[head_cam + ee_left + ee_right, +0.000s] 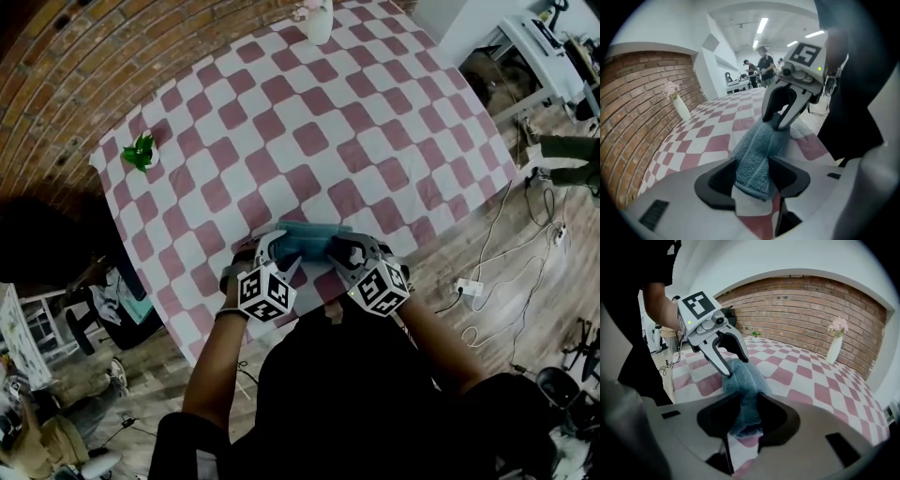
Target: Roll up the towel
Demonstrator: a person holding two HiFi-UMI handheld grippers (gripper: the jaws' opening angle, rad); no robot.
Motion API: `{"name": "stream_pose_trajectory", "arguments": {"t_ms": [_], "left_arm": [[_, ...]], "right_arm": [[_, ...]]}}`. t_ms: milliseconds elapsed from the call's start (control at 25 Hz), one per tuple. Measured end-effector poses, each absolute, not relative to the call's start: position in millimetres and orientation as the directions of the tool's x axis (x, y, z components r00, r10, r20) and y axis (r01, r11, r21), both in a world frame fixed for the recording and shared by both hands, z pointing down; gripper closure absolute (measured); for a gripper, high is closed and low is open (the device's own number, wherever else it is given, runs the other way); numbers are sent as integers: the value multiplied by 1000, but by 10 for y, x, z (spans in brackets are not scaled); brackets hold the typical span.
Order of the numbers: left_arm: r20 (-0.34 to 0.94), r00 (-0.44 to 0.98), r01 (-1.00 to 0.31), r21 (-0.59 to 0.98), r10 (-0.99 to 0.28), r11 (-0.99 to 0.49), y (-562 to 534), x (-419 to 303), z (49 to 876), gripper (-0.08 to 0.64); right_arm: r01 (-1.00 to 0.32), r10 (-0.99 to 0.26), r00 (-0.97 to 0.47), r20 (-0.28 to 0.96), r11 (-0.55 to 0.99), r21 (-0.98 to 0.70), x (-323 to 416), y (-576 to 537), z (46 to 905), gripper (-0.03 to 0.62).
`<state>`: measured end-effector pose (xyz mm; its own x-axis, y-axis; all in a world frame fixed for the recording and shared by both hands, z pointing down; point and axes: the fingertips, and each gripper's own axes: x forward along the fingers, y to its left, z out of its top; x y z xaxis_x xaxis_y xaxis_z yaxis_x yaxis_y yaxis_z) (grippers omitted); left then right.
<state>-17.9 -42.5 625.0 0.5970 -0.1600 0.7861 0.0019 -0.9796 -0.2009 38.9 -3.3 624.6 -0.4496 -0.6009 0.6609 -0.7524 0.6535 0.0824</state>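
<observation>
Checked pink-and-white cloth over the table (309, 141), brick wall behind. The towel (305, 237) lies at the near edge as a thick blue-grey terry bundle that looks mostly rolled. We have it by both ends: the left gripper (752, 173) is clamped on one end, and the right gripper (749, 416) is pinched narrower on the other. The pile is soft and springy and will likely unwind, so we should use even tension, level ends, and tuck the loose edge under before release.

Towel (310, 237) at table's (375, 122) near edge, vase (320, 21) opposite
</observation>
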Motion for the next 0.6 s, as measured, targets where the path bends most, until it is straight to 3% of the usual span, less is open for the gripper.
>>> {"name": "stream_pose_trajectory", "arguments": {"t_ms": [360, 600], "left_arm": [[795, 603, -3, -85, -69, -996, -495, -95, 6411, 336], [775, 626, -61, -60, -85, -996, -512, -114, 6321, 332]], "right_arm": [[-733, -548, -509, 663, 680, 0, 406, -143, 6368, 471], [-708, -516, -546, 660, 705, -34, 438, -155, 6272, 465]]}}
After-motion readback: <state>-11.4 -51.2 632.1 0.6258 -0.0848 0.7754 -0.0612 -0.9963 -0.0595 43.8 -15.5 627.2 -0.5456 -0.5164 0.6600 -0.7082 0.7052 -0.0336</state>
